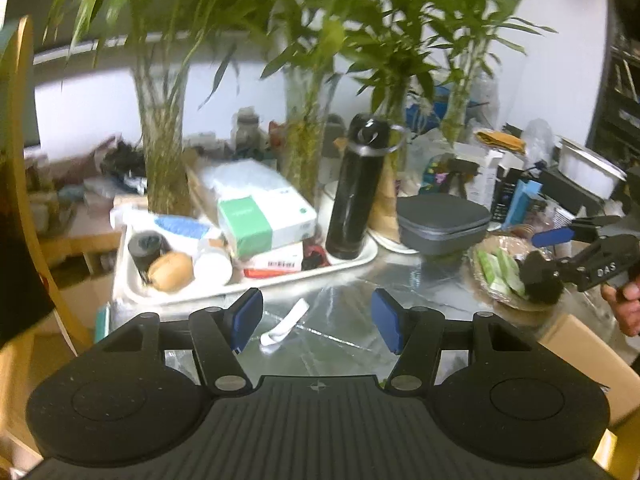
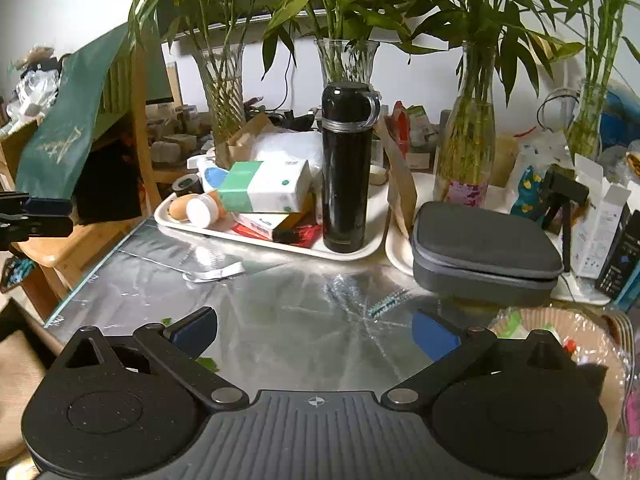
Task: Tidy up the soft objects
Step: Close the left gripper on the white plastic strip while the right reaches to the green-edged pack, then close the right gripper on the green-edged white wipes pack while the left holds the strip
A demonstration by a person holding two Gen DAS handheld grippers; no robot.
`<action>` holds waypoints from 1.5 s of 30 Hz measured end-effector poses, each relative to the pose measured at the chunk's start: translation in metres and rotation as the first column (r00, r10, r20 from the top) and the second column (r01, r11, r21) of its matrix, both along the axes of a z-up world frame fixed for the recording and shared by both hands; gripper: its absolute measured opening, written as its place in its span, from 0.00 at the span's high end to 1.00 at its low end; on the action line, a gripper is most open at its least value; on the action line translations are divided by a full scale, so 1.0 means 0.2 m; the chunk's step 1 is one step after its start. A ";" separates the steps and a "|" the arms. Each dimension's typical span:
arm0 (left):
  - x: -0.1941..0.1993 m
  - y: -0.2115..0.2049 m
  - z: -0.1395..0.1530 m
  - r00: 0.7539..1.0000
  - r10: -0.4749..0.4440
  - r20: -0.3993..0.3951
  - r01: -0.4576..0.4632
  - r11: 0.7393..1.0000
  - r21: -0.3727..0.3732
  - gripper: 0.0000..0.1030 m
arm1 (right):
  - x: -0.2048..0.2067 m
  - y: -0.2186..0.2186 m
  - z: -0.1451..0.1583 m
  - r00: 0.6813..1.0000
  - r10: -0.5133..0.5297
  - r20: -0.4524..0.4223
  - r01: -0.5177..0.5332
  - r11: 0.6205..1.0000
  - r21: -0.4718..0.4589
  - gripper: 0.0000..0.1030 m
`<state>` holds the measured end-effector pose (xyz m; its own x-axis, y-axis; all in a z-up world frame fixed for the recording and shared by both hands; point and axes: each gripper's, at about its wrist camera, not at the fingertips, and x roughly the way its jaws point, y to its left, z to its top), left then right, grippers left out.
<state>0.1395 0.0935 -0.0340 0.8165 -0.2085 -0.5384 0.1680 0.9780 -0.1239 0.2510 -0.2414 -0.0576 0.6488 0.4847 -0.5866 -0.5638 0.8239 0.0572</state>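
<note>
My left gripper [image 1: 318,322] is open over the foil-covered table, nothing between its blue pads [image 1: 248,318]. Just beyond them a white strip [image 1: 284,326] [image 2: 216,274] lies on the foil. My right gripper [image 2: 316,334] is open too and holds nothing; one of its blue pads [image 1: 552,237] shows at the right edge of the left wrist view, over a paper-lined basket [image 1: 500,292] [image 2: 560,320] with green packets and a black fuzzy thing [image 1: 544,294]. A green-and-white tissue pack [image 1: 264,216] [image 2: 264,186] and a tan round thing [image 1: 170,271] [image 2: 180,207] lie in the white tray [image 1: 248,286] [image 2: 248,240].
A tall black flask [image 1: 358,188] [image 2: 346,168] stands at the tray's right end. A grey zip case [image 1: 442,220] [image 2: 484,248] sits beside it. Glass vases of bamboo [image 2: 466,148] and boxes crowd the back. A wooden chair [image 2: 140,128] stands left.
</note>
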 end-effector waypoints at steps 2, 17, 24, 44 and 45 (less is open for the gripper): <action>0.04 0.02 -0.05 1.000 0.014 -0.007 -0.014 1.000 -0.002 0.43 | 0.04 0.00 -0.02 1.000 -0.011 -0.014 0.011 1.000 -0.010 0.00; 0.32 0.11 -0.35 0.998 -0.034 -0.047 0.039 0.994 0.100 0.43 | 0.23 0.06 -0.12 0.997 0.054 -0.051 -0.056 0.998 -0.042 0.00; 0.42 0.09 -0.49 0.989 -0.106 -0.100 0.118 0.986 0.116 0.48 | 0.29 0.09 -0.16 0.995 0.070 -0.067 -0.074 0.995 -0.060 0.00; 0.61 0.09 -0.70 0.969 -0.110 -0.222 0.142 0.981 0.134 0.86 | 0.40 0.23 -0.26 0.984 0.152 -0.092 -0.160 0.983 -0.089 0.00; 0.60 0.09 -0.70 0.969 -0.110 -0.223 0.143 0.980 0.139 0.86 | 0.41 0.24 -0.27 0.982 0.165 -0.092 -0.173 0.981 -0.088 0.00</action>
<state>0.2604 0.1107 -0.1733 0.6517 -0.2043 -0.7305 0.2778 0.9604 -0.0207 0.3322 -0.1929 -0.1108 0.5088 0.5223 -0.6843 -0.6921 0.7209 0.0357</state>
